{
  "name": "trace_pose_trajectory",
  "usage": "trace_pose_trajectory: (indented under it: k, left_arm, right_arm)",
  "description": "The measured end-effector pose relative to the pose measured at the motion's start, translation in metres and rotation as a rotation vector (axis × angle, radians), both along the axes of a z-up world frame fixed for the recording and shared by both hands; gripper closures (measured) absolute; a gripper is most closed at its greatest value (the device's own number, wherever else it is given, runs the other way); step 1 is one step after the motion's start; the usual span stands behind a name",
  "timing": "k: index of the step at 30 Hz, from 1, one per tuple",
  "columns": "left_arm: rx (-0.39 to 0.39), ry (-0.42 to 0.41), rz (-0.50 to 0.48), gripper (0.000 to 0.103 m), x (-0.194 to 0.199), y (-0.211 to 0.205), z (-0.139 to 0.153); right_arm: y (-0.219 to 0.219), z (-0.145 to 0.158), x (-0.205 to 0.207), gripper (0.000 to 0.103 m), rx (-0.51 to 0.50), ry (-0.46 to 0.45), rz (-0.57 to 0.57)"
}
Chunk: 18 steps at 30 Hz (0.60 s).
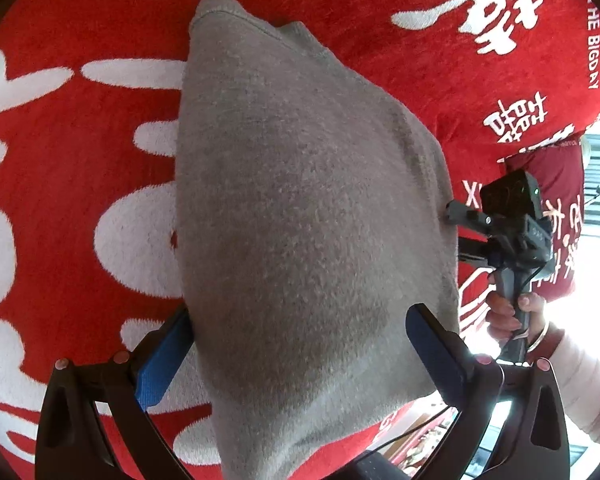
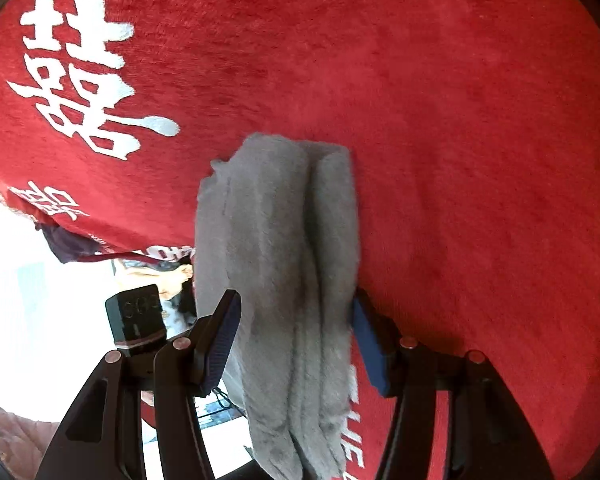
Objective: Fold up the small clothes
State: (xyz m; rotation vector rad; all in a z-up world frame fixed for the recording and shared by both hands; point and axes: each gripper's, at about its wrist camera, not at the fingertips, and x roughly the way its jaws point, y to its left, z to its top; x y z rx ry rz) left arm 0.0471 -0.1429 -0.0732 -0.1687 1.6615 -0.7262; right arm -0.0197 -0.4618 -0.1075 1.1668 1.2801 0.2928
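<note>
The gray cloth [image 1: 300, 220] is small and fuzzy. It lies on a red cover [image 1: 80, 184] with big white letters [image 1: 36, 248] on it. The cover is spread over the counter.

In the left wrist view, the cloth fills the middle and looks wide, with a stitched edge at its far end. The left tongs [image 1: 296, 356] are spread apart. The cloth sits between the two blue pads [image 1: 162, 364], but the pads do not press on it. The left pad is just beside the cloth's edge, and the right pad lies over the cloth's near right part.

In the right wrist view, the cloth [image 2: 284, 248] is folded into long layers, and you can see the fold lines running from near to far. The right tongs [image 2: 296, 344] are spread too. The cloth lies between them, and they are not pinching it.

At the right of the left wrist view, a hand [image 1: 516, 312] holds the handle of the right tongs, with a pale sleeve [image 1: 584, 392] behind it.
</note>
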Motion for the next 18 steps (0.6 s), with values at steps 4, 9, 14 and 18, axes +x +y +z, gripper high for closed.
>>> trace_pose_trajectory:
  k: [4,9,14,18]
  left_arm:
    - [0.015,-0.012,-0.006,0.0,0.0,-0.01,-0.005]
    - [0.028,-0.026,-0.01,0.0,0.002,-0.01,-0.013]
    - [0.025,-0.018,0.038,0.001,0.003,-0.001,-0.012]
    - [0.031,-0.04,0.085,0.022,0.002,0.018,-0.004]
  right_arm:
    - [0.015,-0.003,0.016,0.04,0.015,-0.025,0.045]
    - [0.025,-0.009,0.028,0.04,0.029,-0.033,0.052]
    - [0.025,-0.009,0.026,0.053,0.006,0.025,0.024]
    - [0.03,-0.001,0.022,0.062,-0.036,0.035,0.004]
